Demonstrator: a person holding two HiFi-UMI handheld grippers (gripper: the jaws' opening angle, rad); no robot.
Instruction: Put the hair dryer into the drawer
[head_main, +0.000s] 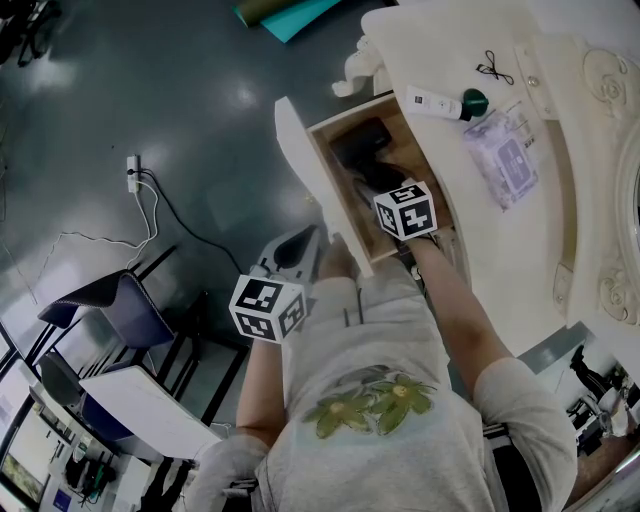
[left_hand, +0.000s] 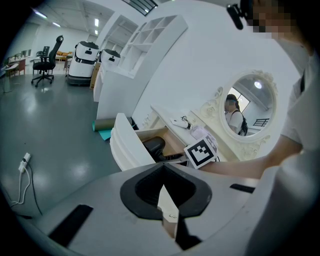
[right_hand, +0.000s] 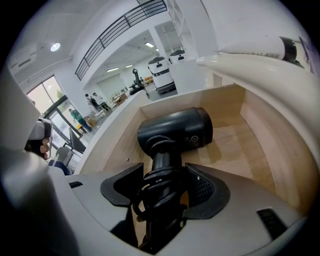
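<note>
The black hair dryer (right_hand: 175, 131) lies inside the open wooden drawer (right_hand: 260, 130), its head toward the back. My right gripper (right_hand: 162, 187) is shut on its handle, which has the cord coiled round it. In the head view the hair dryer (head_main: 362, 143) shows in the drawer (head_main: 300, 160), with my right gripper (head_main: 385, 185) reaching in from the near end. My left gripper (head_main: 298, 245) hangs shut and empty just outside the drawer's front panel. From my left gripper (left_hand: 164, 190) I see the drawer (left_hand: 125, 145) and the hair dryer (left_hand: 154, 146) beyond.
The cream dressing table (head_main: 440, 50) carries a white tube with a green cap (head_main: 445, 103), a clear packet (head_main: 503, 155) and a small black clip (head_main: 493, 70). An oval mirror (left_hand: 250, 107) stands behind. A power strip (head_main: 132, 172) lies on the floor and chairs (head_main: 120, 300) stand to the left.
</note>
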